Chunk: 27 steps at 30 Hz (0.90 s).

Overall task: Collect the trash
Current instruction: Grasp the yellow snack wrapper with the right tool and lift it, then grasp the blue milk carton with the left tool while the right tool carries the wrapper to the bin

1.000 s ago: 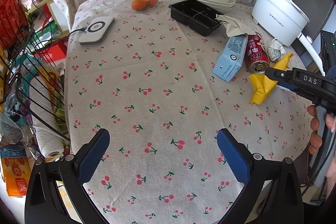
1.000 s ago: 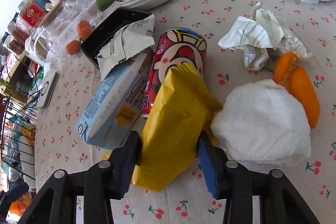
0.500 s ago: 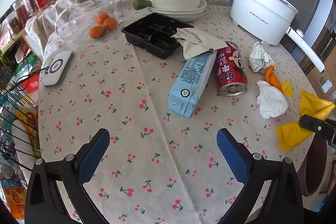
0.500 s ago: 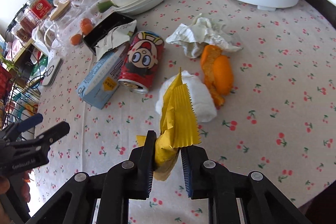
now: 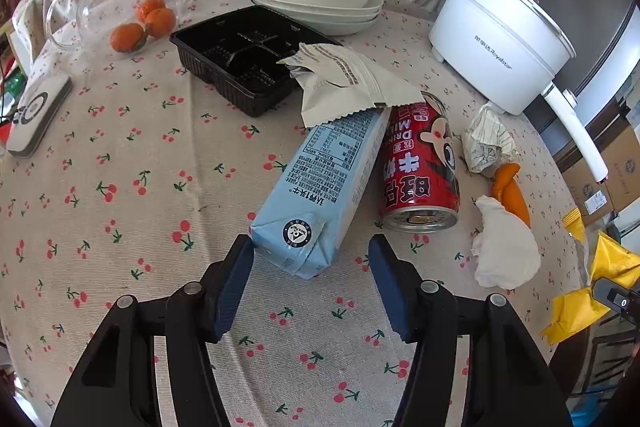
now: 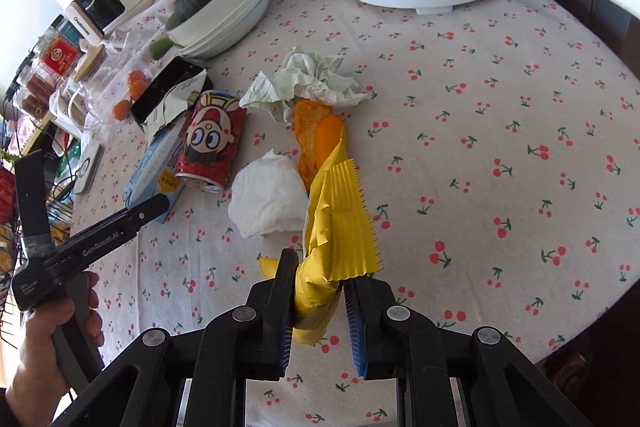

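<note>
1. Since the earlier frame the left gripper (image 5: 311, 281) has swung from bare cloth to the trash pile, and its jaws have just been closing; the right gripper (image 6: 317, 311) has carried the yellow wrapper (image 6: 340, 227) up off the table.
2. The left jaws now stand partly spread around the near end of the blue milk carton (image 5: 320, 195); the left pad is at its corner, the right pad is clear of it.
3. The right jaws are pressed onto the crumpled lower part of the yellow wrapper, near the table's front edge.
4. Beside the carton lies a red can (image 5: 420, 171) on its side, touching it.
5. Further right lie a white tissue (image 5: 504, 255), orange peel (image 5: 510, 191) and a crumpled paper (image 5: 486, 143).
6. A torn white packet (image 5: 344, 83) overlaps the carton's far end and a black tray (image 5: 236, 55).
7. A white pot (image 5: 496, 43) stands at the table's far right edge.
</note>
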Each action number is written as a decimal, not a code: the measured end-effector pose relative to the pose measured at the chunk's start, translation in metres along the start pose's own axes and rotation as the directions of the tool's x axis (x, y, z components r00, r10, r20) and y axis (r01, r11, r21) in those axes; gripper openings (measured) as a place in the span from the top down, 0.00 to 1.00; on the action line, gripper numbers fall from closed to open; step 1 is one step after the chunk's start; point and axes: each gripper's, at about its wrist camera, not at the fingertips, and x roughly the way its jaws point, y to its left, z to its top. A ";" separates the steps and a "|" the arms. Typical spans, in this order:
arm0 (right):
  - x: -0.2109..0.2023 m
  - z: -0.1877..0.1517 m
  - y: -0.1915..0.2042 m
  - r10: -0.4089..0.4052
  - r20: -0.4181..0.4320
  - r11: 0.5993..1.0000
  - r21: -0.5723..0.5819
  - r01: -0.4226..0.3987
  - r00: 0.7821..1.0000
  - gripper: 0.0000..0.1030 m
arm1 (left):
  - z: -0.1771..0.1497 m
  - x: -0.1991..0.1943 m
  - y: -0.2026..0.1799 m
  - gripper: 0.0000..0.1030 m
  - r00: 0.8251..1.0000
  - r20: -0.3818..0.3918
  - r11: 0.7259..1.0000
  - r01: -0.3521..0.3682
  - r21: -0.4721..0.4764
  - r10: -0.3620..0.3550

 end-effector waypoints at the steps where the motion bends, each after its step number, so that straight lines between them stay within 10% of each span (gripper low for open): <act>1: -0.001 -0.001 -0.001 -0.001 0.001 1.000 -0.001 0.001 1.000 0.80 | 0.000 0.001 -0.002 0.48 1.000 -0.003 1.000 0.009 0.000 -0.009; 4: -0.005 -0.004 -0.005 -0.010 0.003 1.000 -0.005 0.010 1.000 0.80 | -0.002 0.003 -0.010 0.60 1.000 -0.012 1.000 0.015 0.025 -0.014; 27: -0.078 -0.057 -0.051 -0.024 0.079 0.999 0.039 0.021 0.997 0.80 | -0.056 -0.102 0.000 0.63 0.999 0.033 0.994 0.031 0.106 -0.035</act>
